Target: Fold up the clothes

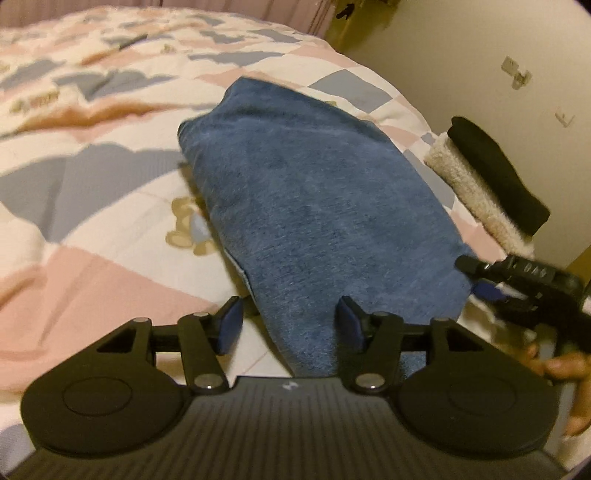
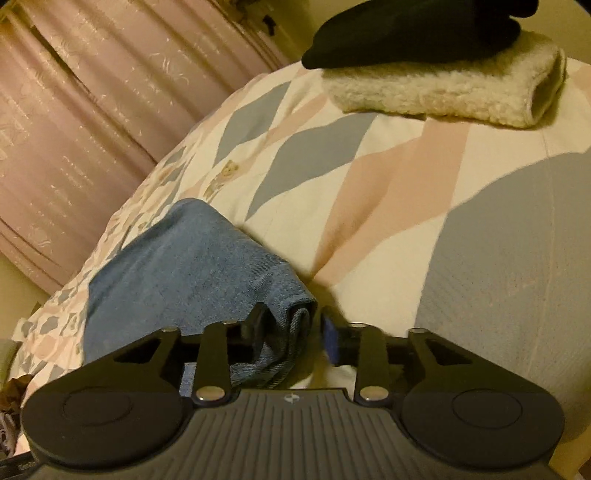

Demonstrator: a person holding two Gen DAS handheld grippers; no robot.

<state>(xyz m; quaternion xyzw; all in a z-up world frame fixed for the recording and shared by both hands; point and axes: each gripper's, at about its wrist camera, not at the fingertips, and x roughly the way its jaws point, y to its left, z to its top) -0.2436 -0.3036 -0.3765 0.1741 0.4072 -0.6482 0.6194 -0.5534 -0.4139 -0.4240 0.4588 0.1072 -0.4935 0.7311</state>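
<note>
**Q:** Nearest the lens, what are the claws doing?

**A:** Left claw (image 1: 289, 325) stands released; the near end of the folded jeans (image 1: 314, 206) lies between its pads, unpinched. Right claw (image 2: 293, 332) is parted too, a rolled denim edge sitting in the gap, its right pad clear of the cloth.

**Q:** Where are the jeans?

**A:** On the bed (image 1: 92, 184), mid-frame in the left view, lower left in the right view. A black garment (image 2: 406, 29) on a fleece (image 2: 443, 92) sits stacked at upper right, well apart.

**Q:** What could go wrong?

**A:** I'd judge the thick fold may spring open once both claws leave it. A pad might also snag the rolled edge on withdrawal and drag the layers askew. The soft quilt gives little support, so any nudge could shift the bundle.
</note>
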